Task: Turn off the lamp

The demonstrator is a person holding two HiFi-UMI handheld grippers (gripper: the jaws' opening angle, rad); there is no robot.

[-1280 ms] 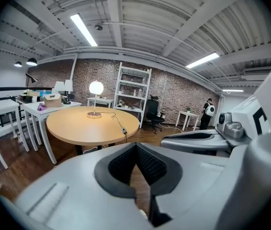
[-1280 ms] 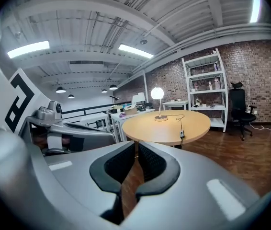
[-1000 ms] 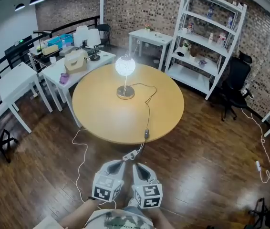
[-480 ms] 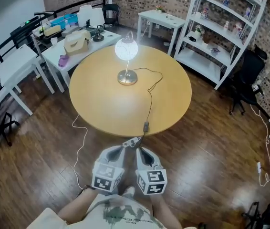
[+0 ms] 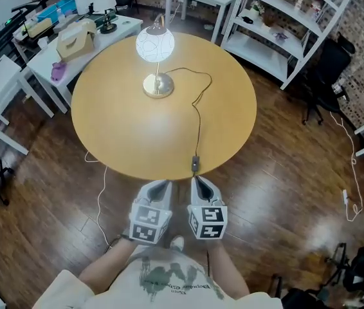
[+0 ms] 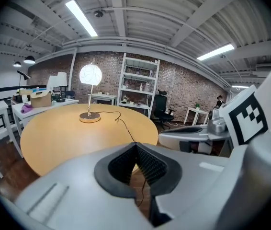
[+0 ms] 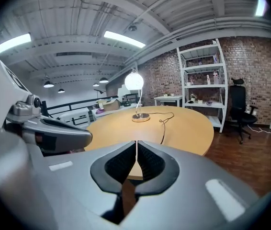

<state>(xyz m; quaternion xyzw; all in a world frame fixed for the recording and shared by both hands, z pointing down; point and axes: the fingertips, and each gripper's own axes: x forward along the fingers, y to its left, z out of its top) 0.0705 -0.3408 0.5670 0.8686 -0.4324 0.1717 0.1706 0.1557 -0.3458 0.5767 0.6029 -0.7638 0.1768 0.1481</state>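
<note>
round table holds a lit lamp; near its edge, left gripper and right gripper are closed, seemingly empty.

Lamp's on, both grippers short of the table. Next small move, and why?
Probably ease the right gripper forward to the dark block on the cord at the table's near edge; it looks like an inline switch. The lamp is lit, far across the table, while the block lies just ahead of that gripper's shut, empty jaws.
</note>
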